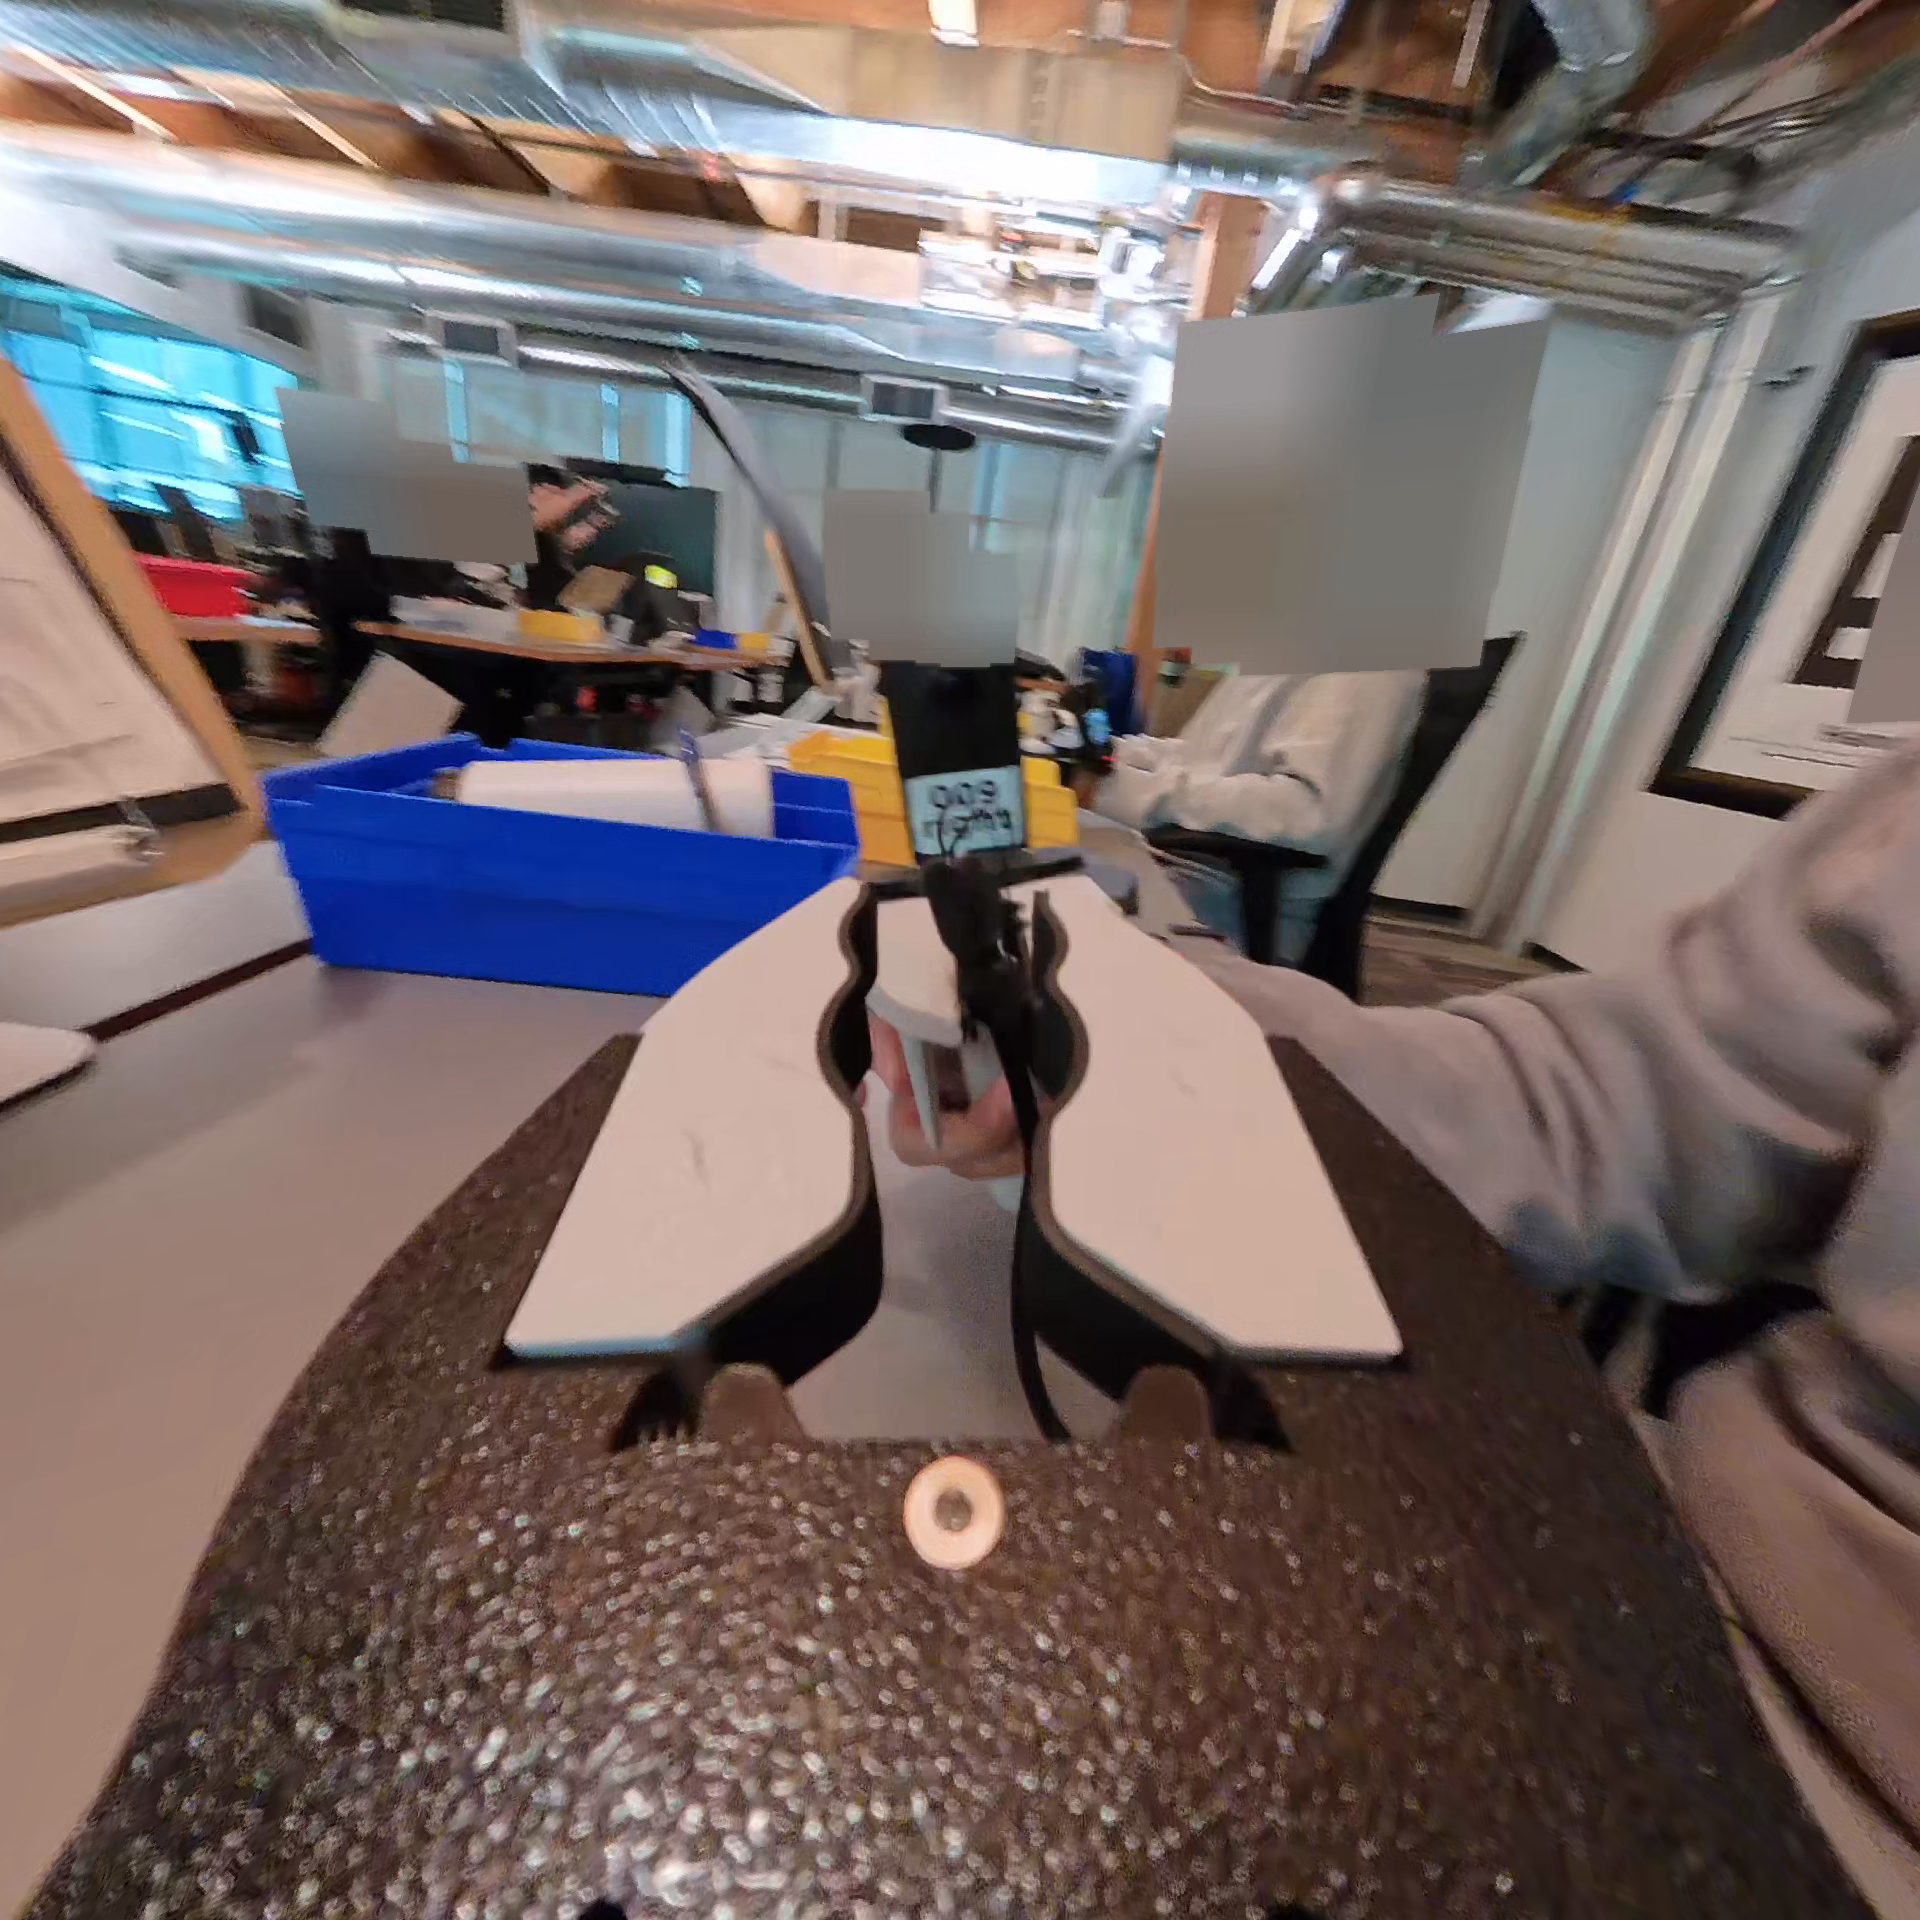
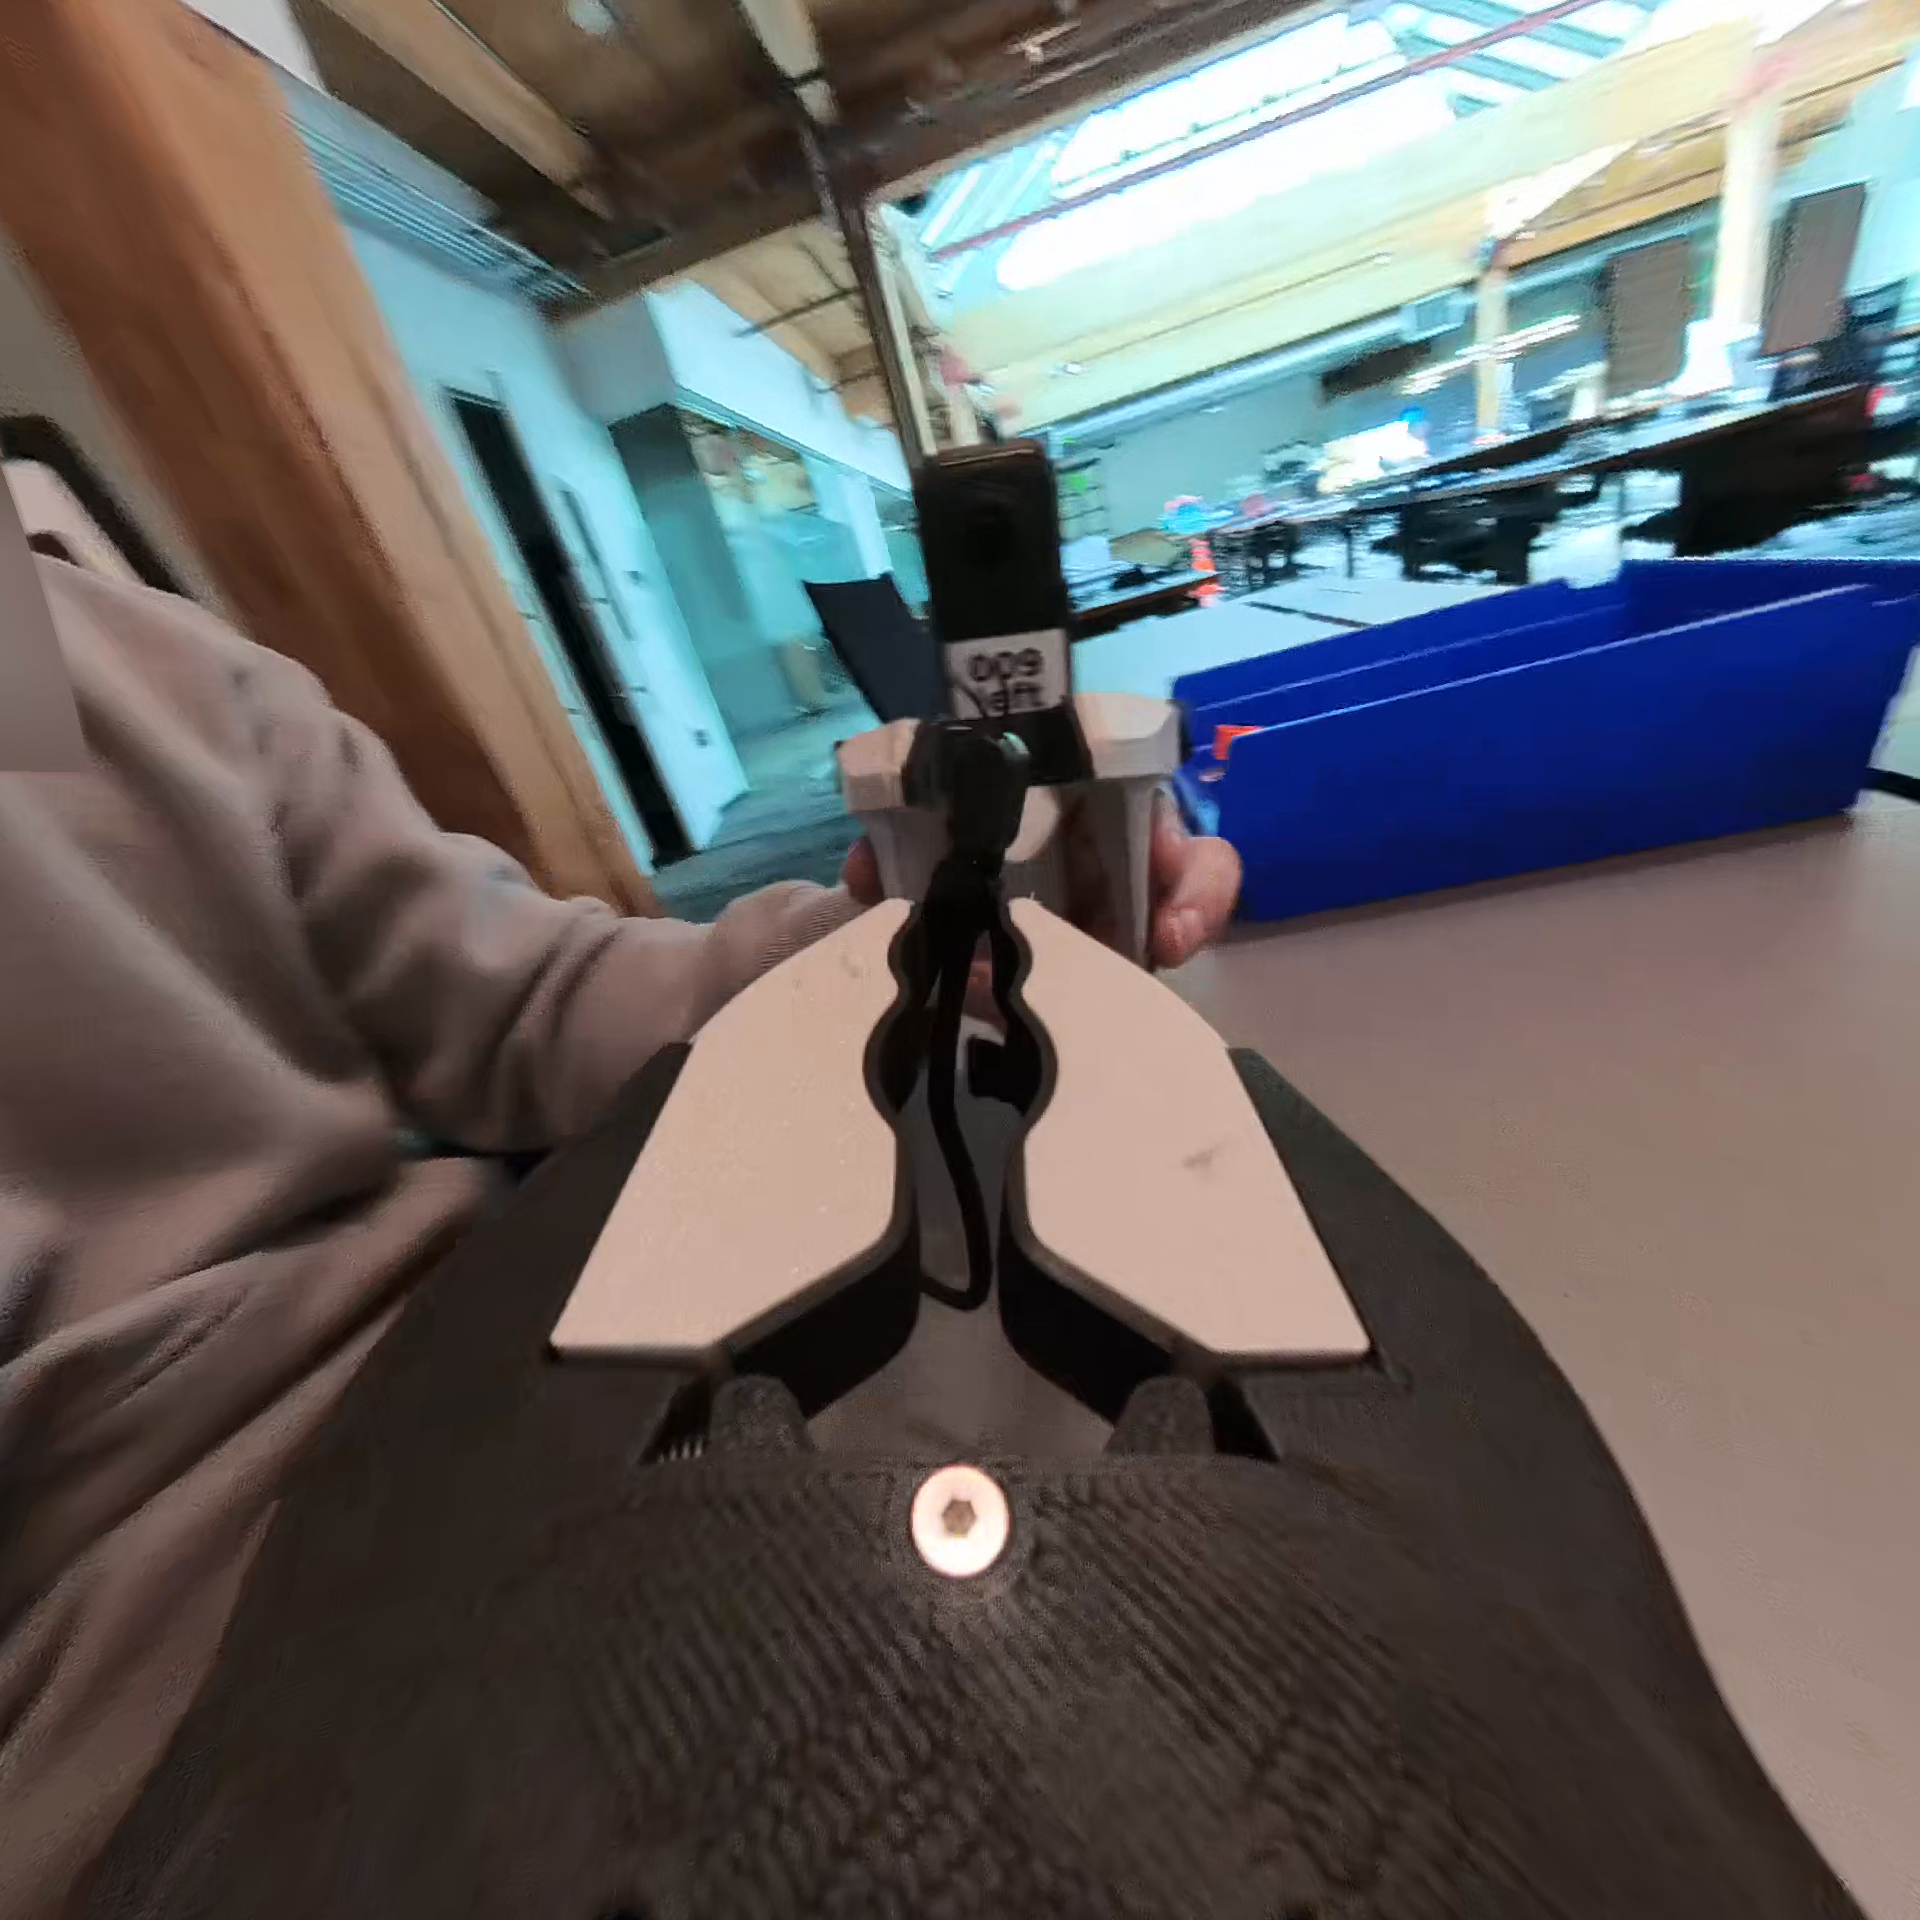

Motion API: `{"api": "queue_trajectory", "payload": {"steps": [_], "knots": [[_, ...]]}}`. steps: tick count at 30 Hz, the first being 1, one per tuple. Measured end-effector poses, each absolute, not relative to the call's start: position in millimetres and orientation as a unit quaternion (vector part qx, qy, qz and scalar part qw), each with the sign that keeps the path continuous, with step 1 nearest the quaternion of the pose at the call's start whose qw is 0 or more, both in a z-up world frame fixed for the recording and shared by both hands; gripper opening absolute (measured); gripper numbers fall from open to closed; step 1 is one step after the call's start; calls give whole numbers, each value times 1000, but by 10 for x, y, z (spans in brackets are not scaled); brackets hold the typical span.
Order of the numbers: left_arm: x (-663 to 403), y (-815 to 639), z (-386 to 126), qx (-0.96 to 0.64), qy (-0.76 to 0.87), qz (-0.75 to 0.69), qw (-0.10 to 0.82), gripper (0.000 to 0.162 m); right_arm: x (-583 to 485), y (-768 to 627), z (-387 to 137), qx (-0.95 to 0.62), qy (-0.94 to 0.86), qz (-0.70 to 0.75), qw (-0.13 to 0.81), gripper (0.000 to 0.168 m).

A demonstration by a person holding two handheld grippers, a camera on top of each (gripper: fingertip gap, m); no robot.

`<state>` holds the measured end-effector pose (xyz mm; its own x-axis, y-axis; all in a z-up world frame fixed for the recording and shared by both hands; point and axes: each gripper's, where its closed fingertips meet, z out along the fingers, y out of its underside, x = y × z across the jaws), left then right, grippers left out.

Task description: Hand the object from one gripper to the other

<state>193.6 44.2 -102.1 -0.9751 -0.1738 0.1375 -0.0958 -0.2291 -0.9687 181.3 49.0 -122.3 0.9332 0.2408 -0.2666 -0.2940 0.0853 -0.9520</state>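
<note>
A black cord (image 1: 987,997) is pinched between the narrowed fingertips of the left gripper (image 1: 948,914), and in the right wrist view the same cord (image 2: 951,1039) is seen clamped between the nearly closed fingertips of the right gripper (image 2: 961,920), its loop hanging down between the white fingers (image 2: 1143,1164). The two grippers are held tip to tip above a grey table (image 2: 1558,1039). A blue bin (image 1: 540,883) is set on the table behind them, and a grey sleeve (image 1: 1662,1039) is seen at the side.
</note>
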Motion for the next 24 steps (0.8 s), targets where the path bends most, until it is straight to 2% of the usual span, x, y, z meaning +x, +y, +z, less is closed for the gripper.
{"api": "queue_trajectory", "payload": {"steps": [7,8,12,15,17,24], "knots": [[1742,370,-1098,-72,639,-764,-57,20,1586,565,-1351,-688,-29,200,697,12],[1728,364,-1106,-65,643,-761,-54,14,1590,576,-1361,-690,-27,200,695,12],[1869,391,-1105,-95,650,-754,-10,11,1768,583,-1365,-692,4,143,708,12],[2114,498,-1091,-150,640,-750,72,11,1999,588,-1346,-688,38,38,723,29],[2214,566,-1057,-178,622,-756,100,11,2072,595,-1294,-677,50,-4,734,31],[2227,529,-1071,-179,618,-757,112,11,2156,641,-1272,-661,81,-25,745,29]]}}
